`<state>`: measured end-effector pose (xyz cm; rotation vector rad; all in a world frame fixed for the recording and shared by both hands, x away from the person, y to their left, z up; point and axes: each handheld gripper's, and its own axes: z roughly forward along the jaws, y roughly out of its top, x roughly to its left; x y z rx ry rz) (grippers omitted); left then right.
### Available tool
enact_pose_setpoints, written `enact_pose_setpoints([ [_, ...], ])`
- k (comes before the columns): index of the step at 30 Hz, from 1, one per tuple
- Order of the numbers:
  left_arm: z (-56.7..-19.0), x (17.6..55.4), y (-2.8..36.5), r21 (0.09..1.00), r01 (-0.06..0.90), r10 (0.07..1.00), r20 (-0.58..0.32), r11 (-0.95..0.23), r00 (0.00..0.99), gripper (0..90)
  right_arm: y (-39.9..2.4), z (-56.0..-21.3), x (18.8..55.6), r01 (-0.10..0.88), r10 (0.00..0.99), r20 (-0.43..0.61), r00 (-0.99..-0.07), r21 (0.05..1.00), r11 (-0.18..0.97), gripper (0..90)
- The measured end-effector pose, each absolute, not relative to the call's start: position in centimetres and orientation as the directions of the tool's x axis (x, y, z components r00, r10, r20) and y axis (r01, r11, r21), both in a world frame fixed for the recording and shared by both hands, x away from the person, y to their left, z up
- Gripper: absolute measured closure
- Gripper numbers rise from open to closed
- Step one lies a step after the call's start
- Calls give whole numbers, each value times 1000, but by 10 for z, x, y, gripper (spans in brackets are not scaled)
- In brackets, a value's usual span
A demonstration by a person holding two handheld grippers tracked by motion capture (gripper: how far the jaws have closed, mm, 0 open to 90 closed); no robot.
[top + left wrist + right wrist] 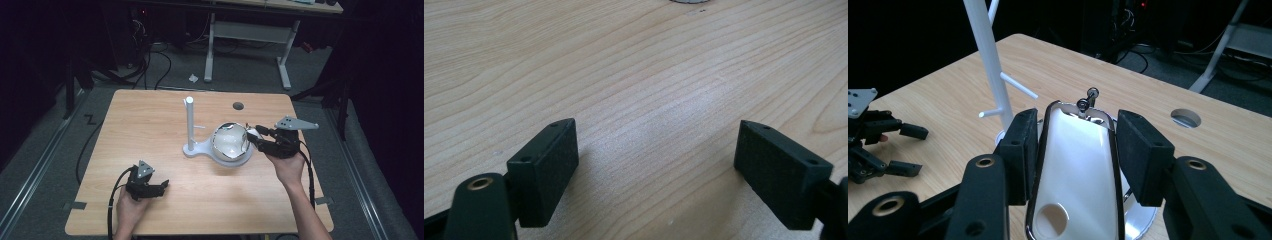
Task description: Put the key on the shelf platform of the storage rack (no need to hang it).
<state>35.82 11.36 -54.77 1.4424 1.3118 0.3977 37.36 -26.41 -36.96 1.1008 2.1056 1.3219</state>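
Beside the white peg stand (190, 131), on its right, your right gripper (1075, 150) clamps both pads on a glossy white coin purse (1075, 170) with a chrome kiss-clasp, held over the stand's round base. You seem mid-carry, so the next move likely calls for lifting the frame to a peg. Nearer you than the stand, your left gripper (161, 187) rests with jaws apart, holding nothing.

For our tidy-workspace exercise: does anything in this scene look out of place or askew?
Mostly the shiny metal vessel: it seems tipped over the base of the white stand rather than standing squarely, gripped by the right claw. A white scrap lies on the floor.
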Motion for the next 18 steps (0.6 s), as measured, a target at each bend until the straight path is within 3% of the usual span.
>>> enact_pose_setpoints([
  [18,-548,358,114,848,489,856,-397,205,331,184,-252,-388,392,440,804,45,-593,855,276,533],
])
